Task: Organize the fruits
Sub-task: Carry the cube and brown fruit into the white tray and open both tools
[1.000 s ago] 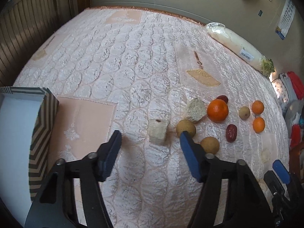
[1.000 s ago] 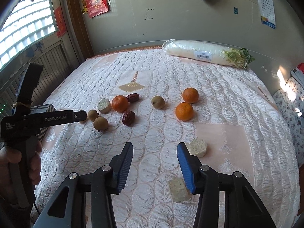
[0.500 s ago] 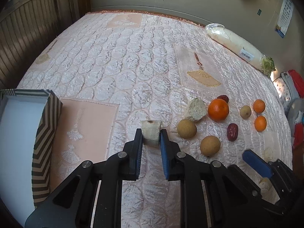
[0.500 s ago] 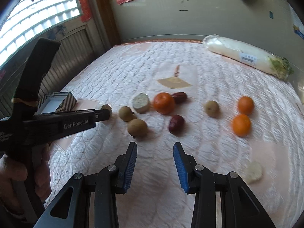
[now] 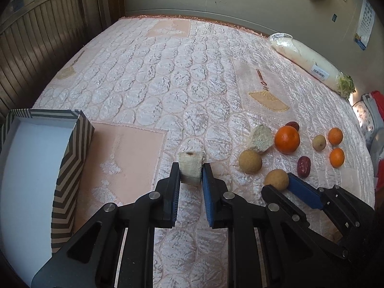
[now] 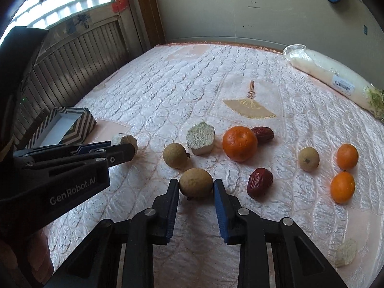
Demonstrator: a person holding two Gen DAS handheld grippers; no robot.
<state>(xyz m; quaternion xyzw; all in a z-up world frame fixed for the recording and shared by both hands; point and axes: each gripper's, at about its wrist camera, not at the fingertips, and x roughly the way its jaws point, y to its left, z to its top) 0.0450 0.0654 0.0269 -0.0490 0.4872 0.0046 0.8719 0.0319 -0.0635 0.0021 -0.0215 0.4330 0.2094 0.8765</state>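
pale chunk pinched in left gripper; right gripper downtilted, closing around longan.

You are viewing brown longans, oranges, red dates and pale cut chunks lying scattered toward the quilted bed's near right edge.

Your left gripper clamps the pale cut chunk. Your right gripper seems to touch a brown round fruit.
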